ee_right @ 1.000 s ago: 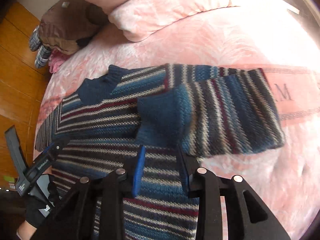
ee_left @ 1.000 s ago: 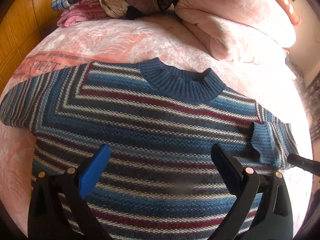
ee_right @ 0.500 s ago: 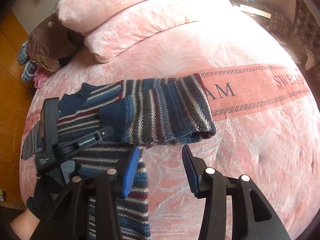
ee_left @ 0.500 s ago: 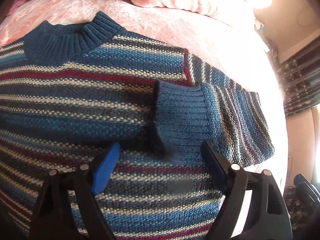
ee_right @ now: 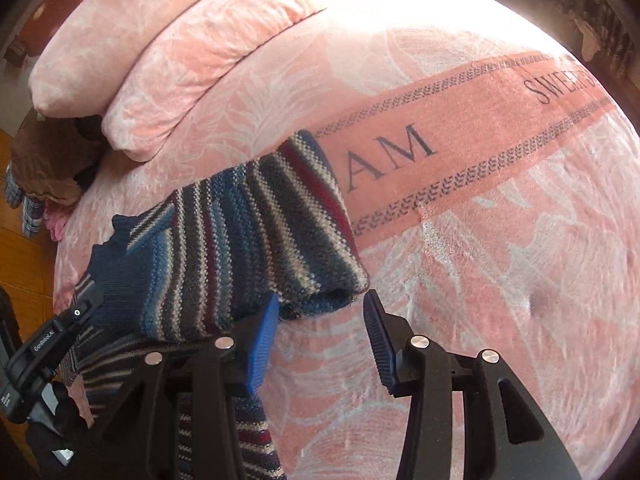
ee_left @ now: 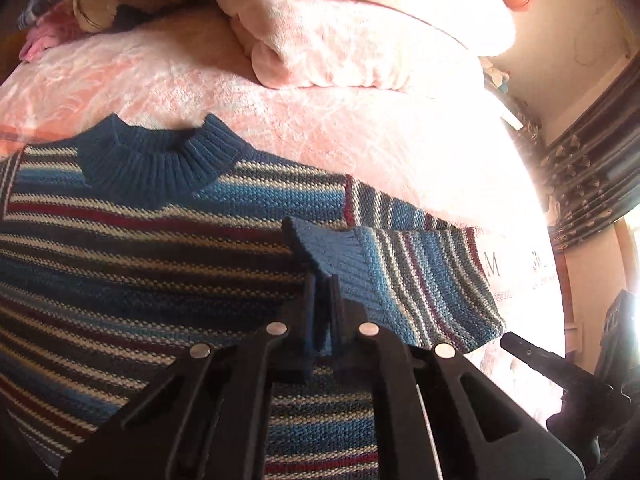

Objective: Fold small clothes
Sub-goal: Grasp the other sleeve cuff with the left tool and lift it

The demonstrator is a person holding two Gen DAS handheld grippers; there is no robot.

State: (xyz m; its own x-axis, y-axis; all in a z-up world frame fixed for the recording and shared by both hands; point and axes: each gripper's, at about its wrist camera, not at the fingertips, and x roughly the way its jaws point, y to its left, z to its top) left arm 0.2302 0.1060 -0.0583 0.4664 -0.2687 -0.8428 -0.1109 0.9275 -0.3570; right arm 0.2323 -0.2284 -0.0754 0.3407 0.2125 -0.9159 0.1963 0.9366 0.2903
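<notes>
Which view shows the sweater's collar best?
The left wrist view: the whole ribbed collar lies open and sunlit. The right wrist view shows only a dark sliver of it behind the folded sleeve.

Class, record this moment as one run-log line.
stage: sleeve fold | left gripper: shut on striped knitted sweater cuff | right gripper: open, beside folded sleeve | surface: pink bedspread

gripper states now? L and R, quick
Left gripper: shut on the folded sleeve's cuff of the striped sweater.
Right gripper: open, empty, at the sleeve's fold edge.
</notes>
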